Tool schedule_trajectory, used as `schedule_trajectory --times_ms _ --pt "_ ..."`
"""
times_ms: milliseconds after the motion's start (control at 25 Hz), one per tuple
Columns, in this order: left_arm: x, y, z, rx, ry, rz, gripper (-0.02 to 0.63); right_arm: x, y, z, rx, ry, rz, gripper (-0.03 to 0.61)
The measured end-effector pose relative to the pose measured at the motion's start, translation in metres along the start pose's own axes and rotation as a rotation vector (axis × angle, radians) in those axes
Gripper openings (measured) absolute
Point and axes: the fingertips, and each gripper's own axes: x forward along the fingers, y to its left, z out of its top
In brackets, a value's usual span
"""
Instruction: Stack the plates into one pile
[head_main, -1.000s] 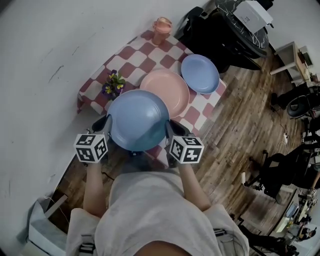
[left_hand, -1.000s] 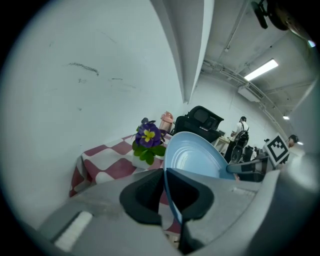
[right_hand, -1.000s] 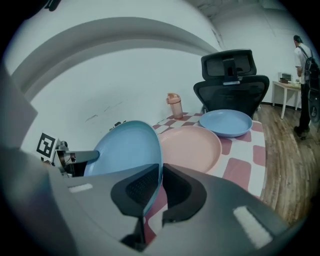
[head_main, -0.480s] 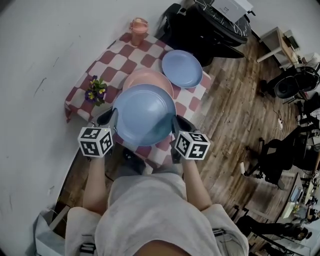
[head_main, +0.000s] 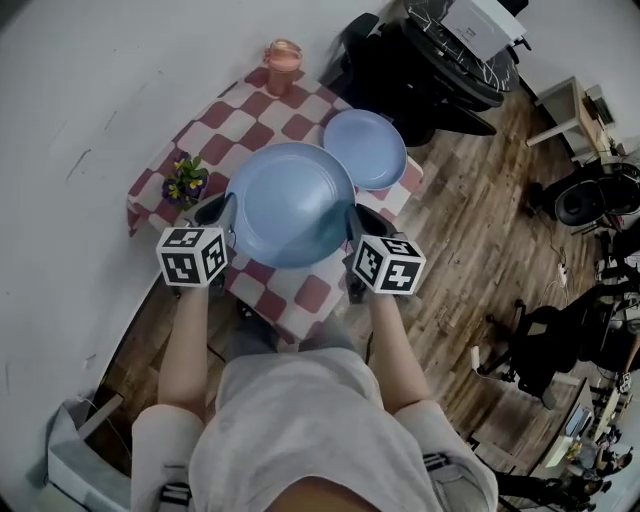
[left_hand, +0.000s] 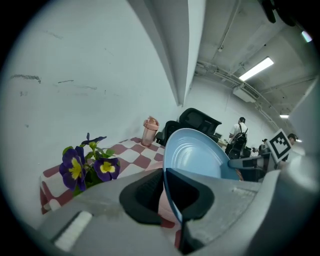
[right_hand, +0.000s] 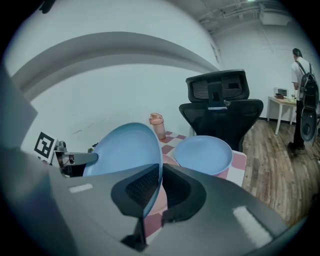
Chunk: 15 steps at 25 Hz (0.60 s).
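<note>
- The left gripper (head_main: 224, 220) has its jaws drawn almost together, pinching the left rim of the large blue plate (head_main: 290, 203).
- In the left gripper view the thin edge of that plate (left_hand: 197, 155) runs between the dark pads (left_hand: 145, 192) of the left gripper (left_hand: 165, 194).
- The right gripper (head_main: 355, 228) clamps the opposite rim the same way, its jaws nearly together on the plate's edge (right_hand: 125, 147).
- The large blue plate is held off the table between the two grippers, right above the pink plate (right_hand: 168, 160), which lies on the red-and-white checked cloth (head_main: 300, 295).
- A smaller blue plate (head_main: 365, 148) rests on the cloth just beside the pink one, towards the black office chair (right_hand: 220, 102).
- A pink tumbler (head_main: 282, 52) stands at the far corner, and purple and yellow pansies (head_main: 186, 180) stand by the wall.
</note>
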Motion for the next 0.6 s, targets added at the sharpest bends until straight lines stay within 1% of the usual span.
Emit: schedule_trajectory --times_ms 120,240,440,600 --pt "0.012 0.003 0.002 -0.033 0.007 0.047 0.026 0.020 -0.009 0.014 -0.032 0.031 0.037 0.023" --pt "0.026 0.008 -0.006 -0.073 0.031 0.097 0.028 0.042 -0.018 0.018 -0.060 0.077 0.073 0.023" --pt "0.045 0.016 -0.032 -0.140 0.085 0.176 0.031 0.076 -0.032 0.011 -0.097 0.159 0.131 0.023" --pt "0.053 0.021 -0.050 -0.187 0.108 0.234 0.032 0.099 -0.038 0.002 -0.123 0.218 0.179 0.023"
